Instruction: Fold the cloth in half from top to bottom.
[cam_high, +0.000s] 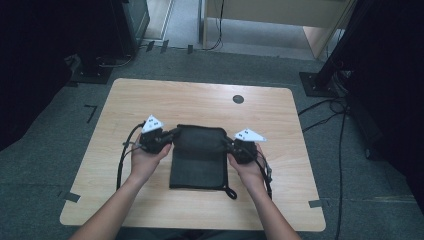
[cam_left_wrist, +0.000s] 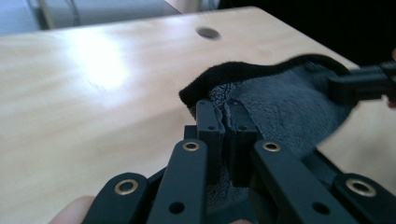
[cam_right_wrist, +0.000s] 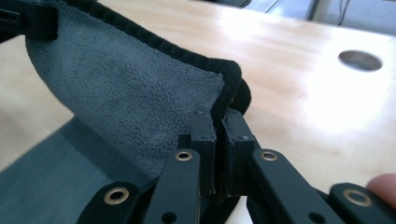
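Dark grey fleece, edged with a thick black hem, is what both grippers hold: a cloth (cam_high: 198, 156) folded into a rectangle on the middle of the pale wooden table (cam_high: 150, 100). Nearest the person, two bare forearms come in from the bottom of the high view, and a small black loop (cam_high: 230, 192) at the cloth's near right corner rests on the wood. The near part of the cloth lies flat on the table, between the two hands. Farther up, the left gripper (cam_high: 172, 134) has its jaws closed tight on the far left corner of the cloth; in the left gripper view (cam_left_wrist: 226, 126) the fleece is pinched between the two black jaws, and the hem curves up off the tabletop. The right gripper (cam_high: 227, 142) grips the far right corner in the same way, its jaws pressed together on the cloth in the right gripper view (cam_right_wrist: 217, 123), where the grey pile hangs away towards the other gripper. Each gripper carries a grey three-cornered plate and trails a black cable. Beyond the cloth lies bare wood, and near the far edge is a round dark hole (cam_high: 238, 99) in the tabletop.
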